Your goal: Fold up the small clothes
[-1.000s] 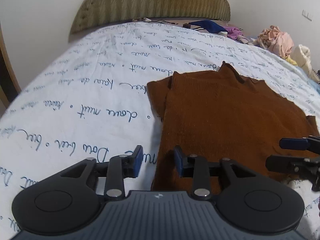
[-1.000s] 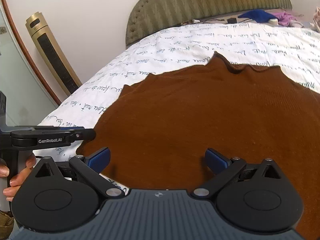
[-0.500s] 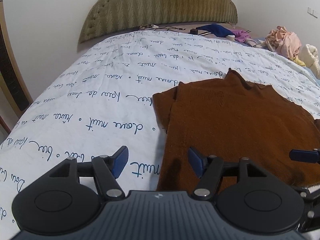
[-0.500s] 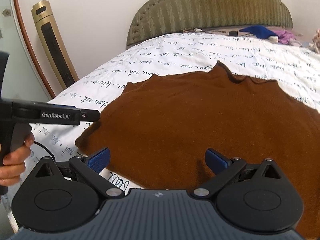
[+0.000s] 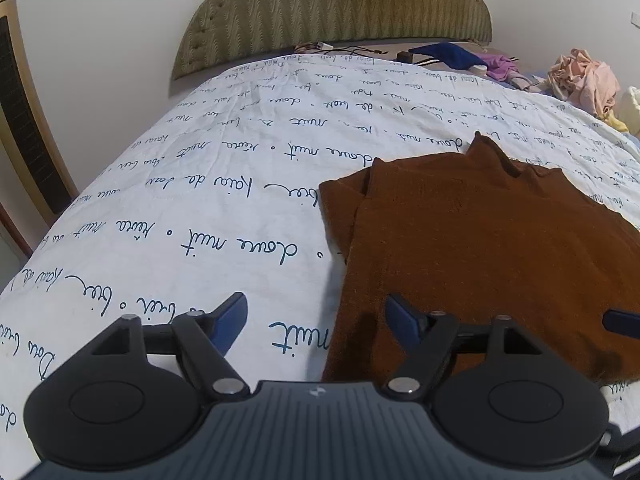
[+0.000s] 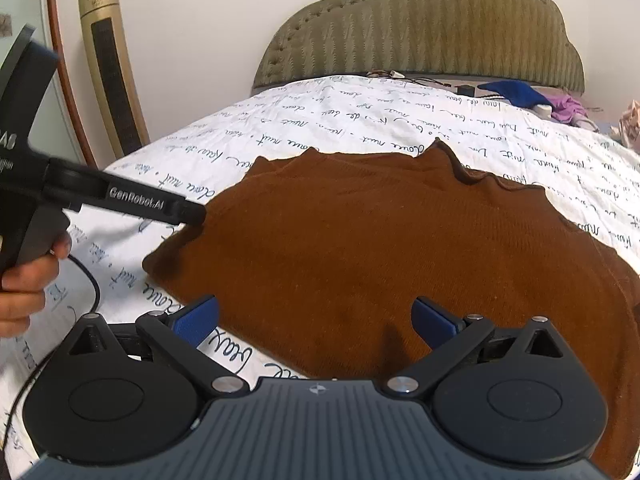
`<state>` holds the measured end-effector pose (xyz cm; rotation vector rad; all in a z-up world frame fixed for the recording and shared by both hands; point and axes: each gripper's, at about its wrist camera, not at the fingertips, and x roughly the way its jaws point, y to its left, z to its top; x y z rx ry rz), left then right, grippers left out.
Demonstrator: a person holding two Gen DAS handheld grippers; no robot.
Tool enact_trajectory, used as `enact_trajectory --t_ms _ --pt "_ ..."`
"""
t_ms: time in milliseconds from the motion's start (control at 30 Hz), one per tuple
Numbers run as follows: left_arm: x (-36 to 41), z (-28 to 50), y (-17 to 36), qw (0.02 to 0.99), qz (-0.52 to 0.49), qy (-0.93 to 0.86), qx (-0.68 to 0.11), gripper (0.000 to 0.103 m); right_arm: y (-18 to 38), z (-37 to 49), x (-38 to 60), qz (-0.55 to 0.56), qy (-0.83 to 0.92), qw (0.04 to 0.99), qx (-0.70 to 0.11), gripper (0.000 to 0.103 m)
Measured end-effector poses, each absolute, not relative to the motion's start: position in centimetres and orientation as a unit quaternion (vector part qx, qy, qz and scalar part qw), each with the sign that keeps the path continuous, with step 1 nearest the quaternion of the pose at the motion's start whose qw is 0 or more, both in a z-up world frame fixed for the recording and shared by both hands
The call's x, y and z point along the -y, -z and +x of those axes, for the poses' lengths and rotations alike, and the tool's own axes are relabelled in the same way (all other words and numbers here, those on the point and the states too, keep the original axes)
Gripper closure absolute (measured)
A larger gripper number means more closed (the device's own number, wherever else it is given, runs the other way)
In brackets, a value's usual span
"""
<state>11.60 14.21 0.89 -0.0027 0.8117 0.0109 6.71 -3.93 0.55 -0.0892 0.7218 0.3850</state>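
Observation:
A brown knit top (image 5: pixel 480 248) lies flat on the bed, its left sleeve folded in along the side (image 5: pixel 340 208). My left gripper (image 5: pixel 316 316) hovers over its near left corner. The jaws are opening, and only the cloth's edge lies below the gap, untouched by the pads. My right gripper (image 6: pixel 314 314) stands open above the near hem of the top (image 6: pixel 380 240), holding nothing. In the right wrist view a hand (image 6: pixel 24 284) holds the left tool, whose black finger (image 6: pixel 160 206) reaches to the top's left edge. A blue fingertip (image 5: pixel 622 322) of the right tool shows at the right.
The white bedsheet (image 5: pixel 200 200) with blue handwriting spreads to the left. Crumpled clothes (image 5: pixel 584 80) and a blue cloth (image 5: pixel 444 54) lie near the green headboard (image 5: pixel 332 12). A gold tower fan (image 6: pixel 112 72) stands by the wall. A black cable (image 6: pixel 88 280) hangs from the left tool.
The left jaws have spread much wider and that view has tilted up a little. The right gripper has shifted slightly and rolled. The brown top has not moved.

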Motion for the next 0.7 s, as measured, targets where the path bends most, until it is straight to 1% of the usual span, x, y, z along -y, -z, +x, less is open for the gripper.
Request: enact_trajectory --t_ms 233,400,700 --pt "-15.0 12.6 -0.4 0.914 -0.018 -0.009 -0.405 0.026 -0.1 5.9 2.3 -0.085 -0.186 0.916 -0.345 0.002" --pt "-15.1 13.0 -0.5 0.915 -0.005 -0.035 -0.401 0.025 0.2 5.2 1.0 -0.118 -0.188 0.916 -0.334 0.002" --pt "-14.6 13.5 -0.3 0.912 0.003 -0.044 -0.409 0.025 0.4 4.8 0.6 -0.133 -0.186 0.916 -0.33 0.002"
